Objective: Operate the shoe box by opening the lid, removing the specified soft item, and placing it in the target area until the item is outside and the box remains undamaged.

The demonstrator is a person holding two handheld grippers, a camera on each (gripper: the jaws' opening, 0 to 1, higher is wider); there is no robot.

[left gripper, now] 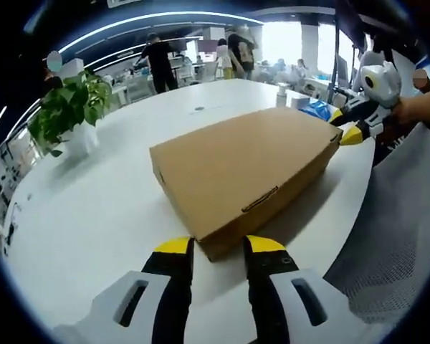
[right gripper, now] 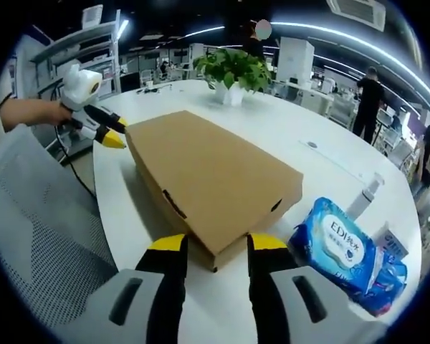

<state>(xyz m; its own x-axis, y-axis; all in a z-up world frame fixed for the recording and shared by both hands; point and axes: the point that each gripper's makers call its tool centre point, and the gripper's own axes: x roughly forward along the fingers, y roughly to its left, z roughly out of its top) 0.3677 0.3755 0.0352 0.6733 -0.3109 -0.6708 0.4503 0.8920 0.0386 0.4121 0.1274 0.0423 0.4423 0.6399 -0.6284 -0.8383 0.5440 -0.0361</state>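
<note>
On a white desk in an open office, the left gripper and right gripper — jaws parted, holding nothing — flank opposite corners of the closed cardboard box; a blue wipes pack beside it, a potted plant beyond.

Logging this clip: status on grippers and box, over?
Left gripper and right gripper open, jaws flanking opposite corners of the shoe box. Lid shut, flat on the white table. Wet-wipes pack beside it.
</note>
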